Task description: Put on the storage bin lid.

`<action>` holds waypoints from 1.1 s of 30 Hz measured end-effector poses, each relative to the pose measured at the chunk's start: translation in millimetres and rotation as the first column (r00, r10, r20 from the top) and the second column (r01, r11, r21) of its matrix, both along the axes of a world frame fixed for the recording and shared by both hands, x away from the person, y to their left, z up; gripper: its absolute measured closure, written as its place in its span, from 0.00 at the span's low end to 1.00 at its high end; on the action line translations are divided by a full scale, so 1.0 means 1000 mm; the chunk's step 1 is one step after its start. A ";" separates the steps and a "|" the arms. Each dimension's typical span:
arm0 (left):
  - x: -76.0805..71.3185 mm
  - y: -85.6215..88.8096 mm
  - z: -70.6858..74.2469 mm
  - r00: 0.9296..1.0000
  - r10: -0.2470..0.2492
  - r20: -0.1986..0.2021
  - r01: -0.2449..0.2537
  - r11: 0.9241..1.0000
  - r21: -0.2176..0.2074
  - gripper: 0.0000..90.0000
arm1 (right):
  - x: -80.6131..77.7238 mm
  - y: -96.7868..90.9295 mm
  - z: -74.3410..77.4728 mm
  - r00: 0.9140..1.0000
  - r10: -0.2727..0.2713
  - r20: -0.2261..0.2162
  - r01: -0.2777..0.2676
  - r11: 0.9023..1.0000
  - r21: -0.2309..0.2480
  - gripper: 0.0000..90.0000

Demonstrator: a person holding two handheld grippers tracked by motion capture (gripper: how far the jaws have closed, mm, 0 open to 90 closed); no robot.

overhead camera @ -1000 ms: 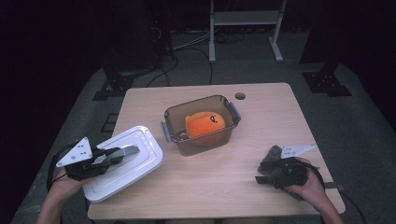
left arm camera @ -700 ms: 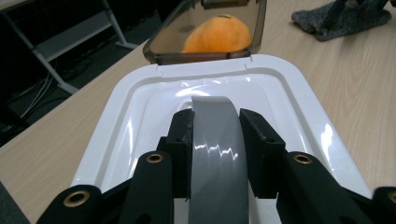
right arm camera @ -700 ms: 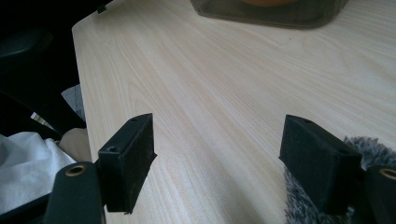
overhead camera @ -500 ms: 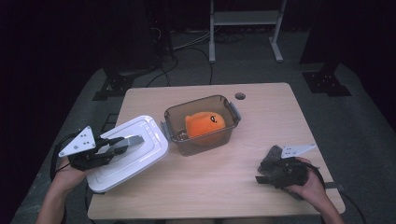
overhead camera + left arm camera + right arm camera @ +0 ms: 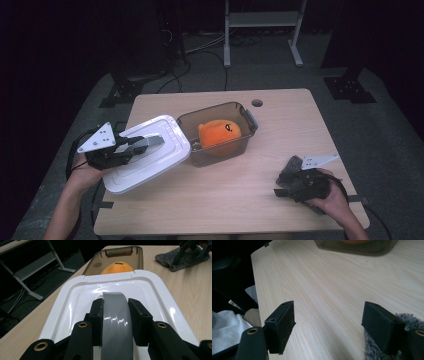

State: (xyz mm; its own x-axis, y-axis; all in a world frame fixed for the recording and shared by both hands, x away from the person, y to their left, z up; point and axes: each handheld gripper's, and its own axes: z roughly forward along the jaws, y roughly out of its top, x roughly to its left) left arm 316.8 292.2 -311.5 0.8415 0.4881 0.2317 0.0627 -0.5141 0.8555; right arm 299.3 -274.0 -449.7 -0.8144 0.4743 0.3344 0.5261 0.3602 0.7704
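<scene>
A white lid with a grey handle hangs tilted above the table's left side, its right edge at the left rim of a smoky clear container. My left gripper is shut on that handle, the pads pressing both its sides. An orange plush toy lies in the container, seen past the lid. At the front right my right gripper rests low on the table, jaws wide open over bare wood.
A grey fuzzy cloth lies under and beside the right gripper, also visible as grey fuzz by its right jaw. The table has a round hole at the back. Metal shelf legs and cables stand on the dark floor behind.
The left gripper has lifted the lid and carried it right, toward the container. The right gripper has stayed put.
</scene>
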 end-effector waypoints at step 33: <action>0.055 -0.068 0.019 0.996 -0.090 0.022 0.090 0.996 0.008 0.74 | 0.003 -0.005 -0.003 1.000 -0.005 -0.016 0.005 1.000 0.014 0.28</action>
